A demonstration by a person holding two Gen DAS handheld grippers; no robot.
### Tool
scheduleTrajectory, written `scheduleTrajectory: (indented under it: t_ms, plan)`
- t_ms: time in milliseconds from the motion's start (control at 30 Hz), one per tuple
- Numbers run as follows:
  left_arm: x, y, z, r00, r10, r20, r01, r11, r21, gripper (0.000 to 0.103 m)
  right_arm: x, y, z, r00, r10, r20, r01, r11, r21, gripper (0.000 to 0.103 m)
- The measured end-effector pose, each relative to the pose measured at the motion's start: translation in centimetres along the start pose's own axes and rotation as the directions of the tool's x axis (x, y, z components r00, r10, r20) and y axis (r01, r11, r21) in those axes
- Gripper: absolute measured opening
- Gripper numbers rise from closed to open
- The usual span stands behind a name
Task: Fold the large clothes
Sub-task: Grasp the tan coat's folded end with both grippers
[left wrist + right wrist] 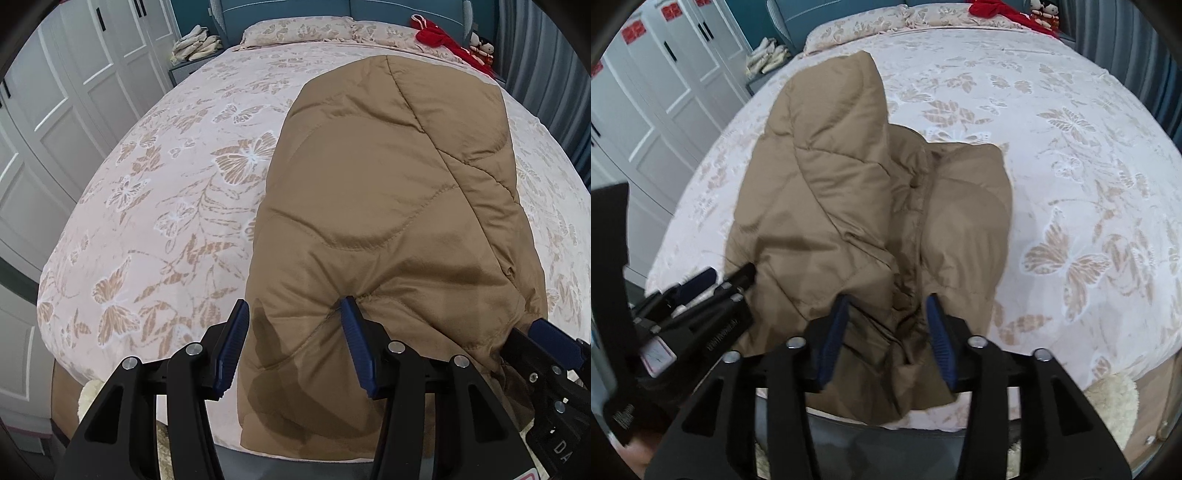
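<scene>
A tan quilted jacket (388, 184) lies lengthwise on the bed, its near end hanging over the front edge. My left gripper (295, 314) is shut on the jacket's near left corner; the padding fills the gap and puckers at the right finger (349, 314). In the right wrist view the jacket (831, 203) is folded over on itself, with a flap at its right. My right gripper (886, 310) stands open around bunched fabric at the near edge, the folds slack between the pads. The left gripper (716, 280) shows at the left there; the right gripper (546, 332) shows at the right in the left wrist view.
The bed (155, 229) has a pink butterfly-print cover and a matching pillow (303, 31) at its head. A red garment (439, 38) lies at the far right corner. White wardrobe doors (74, 92) run along the left. A fluffy rug (1112, 398) lies by the bed's foot.
</scene>
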State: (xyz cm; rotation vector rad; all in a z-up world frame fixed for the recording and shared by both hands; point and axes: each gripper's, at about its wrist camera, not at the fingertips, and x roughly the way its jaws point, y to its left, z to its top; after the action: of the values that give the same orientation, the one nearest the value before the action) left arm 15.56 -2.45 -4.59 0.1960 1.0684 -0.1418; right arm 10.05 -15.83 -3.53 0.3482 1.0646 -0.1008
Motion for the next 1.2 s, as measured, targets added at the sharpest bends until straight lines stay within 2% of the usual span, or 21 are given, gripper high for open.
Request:
scheduleTrajectory:
  t_ms: [100,133,167,267,400,500,600,700,1033,1200]
  plan:
    - [0.0,0.1,0.0,1.000,-0.001,-0.003,0.001,1.000,-0.001,0.050,1.3,0.3,0.1,1.000,-0.012,-0.010,0.012,1.000,-0.011,0.044]
    - [0.0,0.1,0.0,1.000,-0.003,-0.004,0.003,1.000,-0.004,0.049,1.9,0.4,0.2,1.000,-0.005,-0.017,0.005,1.000,-0.013,0.038]
    - [-0.1,0.5,0.1,1.000,-0.016,-0.007,0.015,1.000,-0.016,0.050,2.3,0.4,0.2,1.000,0.009,-0.018,-0.009,1.000,-0.018,0.011]
    - [-1.0,1.5,0.8,0.999,-0.040,0.006,0.040,0.998,-0.054,0.050,2.1,0.4,0.4,1.000,0.027,-0.011,-0.027,0.999,-0.040,0.003]
    - [-2.0,1.7,1.8,0.998,-0.043,0.044,0.045,0.998,-0.048,0.049,0.0,-0.8,0.9,0.998,-0.041,0.057,0.045,0.997,-0.065,0.002]
    - [-0.4,0.4,2.2,0.999,-0.045,0.014,0.045,0.999,-0.026,0.050,1.2,-2.7,1.1,0.995,-0.100,0.028,0.101,0.994,-0.037,0.002]
    - [0.4,-1.2,2.3,0.999,-0.034,0.016,0.034,0.999,0.003,0.050,2.9,-3.4,0.9,0.989,-0.149,-0.005,0.149,0.988,-0.048,0.002]
    - [0.8,-2.2,2.4,1.000,-0.008,0.024,0.007,1.000,0.025,0.049,4.3,-3.6,0.7,0.988,-0.155,-0.029,0.153,0.987,-0.054,0.002]
    - [3.3,-3.6,1.8,1.000,-0.012,-0.004,0.012,0.998,0.054,0.050,7.4,-4.8,-0.3,0.988,-0.134,-0.074,0.132,0.991,-0.031,0.002]
    - [4.3,-4.3,1.2,1.000,0.013,0.006,-0.013,0.998,0.061,0.050,8.2,-5.2,-0.6,0.990,-0.118,-0.076,0.117,0.993,-0.022,0.002]
